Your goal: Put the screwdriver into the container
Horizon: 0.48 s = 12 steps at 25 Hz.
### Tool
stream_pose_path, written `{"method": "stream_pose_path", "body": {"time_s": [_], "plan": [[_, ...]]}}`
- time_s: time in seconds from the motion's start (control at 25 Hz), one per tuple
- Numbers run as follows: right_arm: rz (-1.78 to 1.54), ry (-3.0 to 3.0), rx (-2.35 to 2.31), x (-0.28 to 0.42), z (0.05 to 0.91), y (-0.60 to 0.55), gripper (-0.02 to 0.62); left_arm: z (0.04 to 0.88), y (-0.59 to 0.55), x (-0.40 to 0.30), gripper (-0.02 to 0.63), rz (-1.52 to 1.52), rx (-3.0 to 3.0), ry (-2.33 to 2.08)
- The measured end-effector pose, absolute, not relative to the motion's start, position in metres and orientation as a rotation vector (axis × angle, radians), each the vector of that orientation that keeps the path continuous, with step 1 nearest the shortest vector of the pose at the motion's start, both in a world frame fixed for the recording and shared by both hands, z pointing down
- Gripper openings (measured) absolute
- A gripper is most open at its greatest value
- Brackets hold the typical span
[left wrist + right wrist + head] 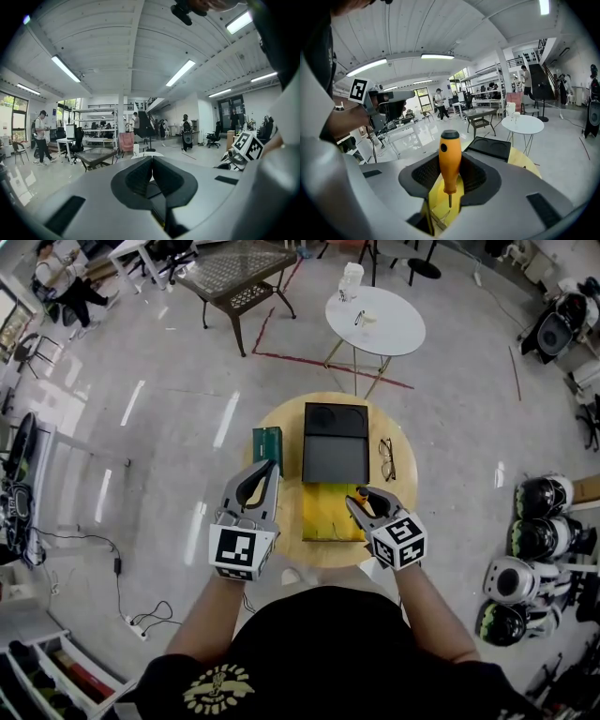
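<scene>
The round table (279, 418) carried everything. A black box (335, 451) sat at its middle, and a yellow container (323, 512) lay just in front of it, toward the near edge. I took the yellow one for the goal, though the box could have been meant.

The left gripper (269, 468) hung over the table's left edge with its jaws pressed together on nothing. The right gripper (359, 495) was clamped on the screwdriver (450, 159), handle up and tip down, above the container's right side.

So the pick-up was done. Lowering the tool in and letting go remained, by my reading.

A green box (267, 448) stood near the left edge, and glasses (387, 458) lay near the right edge. Neither was part of the job.

The grippers covered the table's near edge and part of the container. Its inside was hard to read. I could not tell whether the tip had passed below the rim. The left gripper view showed no table at all.
</scene>
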State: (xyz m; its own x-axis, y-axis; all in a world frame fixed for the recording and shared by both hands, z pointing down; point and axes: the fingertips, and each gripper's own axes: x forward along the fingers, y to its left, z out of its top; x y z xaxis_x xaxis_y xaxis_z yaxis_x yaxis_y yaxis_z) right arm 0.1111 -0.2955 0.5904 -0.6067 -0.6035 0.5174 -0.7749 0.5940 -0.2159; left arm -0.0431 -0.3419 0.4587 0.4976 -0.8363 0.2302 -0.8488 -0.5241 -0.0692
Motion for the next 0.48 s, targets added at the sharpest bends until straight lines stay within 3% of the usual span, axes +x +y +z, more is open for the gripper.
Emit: {"method": "stream_pose_path", "body": {"time_s": [0.48], "plan": [[0.634,-2.355,0.994,0.104,0.648,-0.281,0.132,0.457,-0.333,-0.048,0.018,0.372,2.673,-1.513]]}}
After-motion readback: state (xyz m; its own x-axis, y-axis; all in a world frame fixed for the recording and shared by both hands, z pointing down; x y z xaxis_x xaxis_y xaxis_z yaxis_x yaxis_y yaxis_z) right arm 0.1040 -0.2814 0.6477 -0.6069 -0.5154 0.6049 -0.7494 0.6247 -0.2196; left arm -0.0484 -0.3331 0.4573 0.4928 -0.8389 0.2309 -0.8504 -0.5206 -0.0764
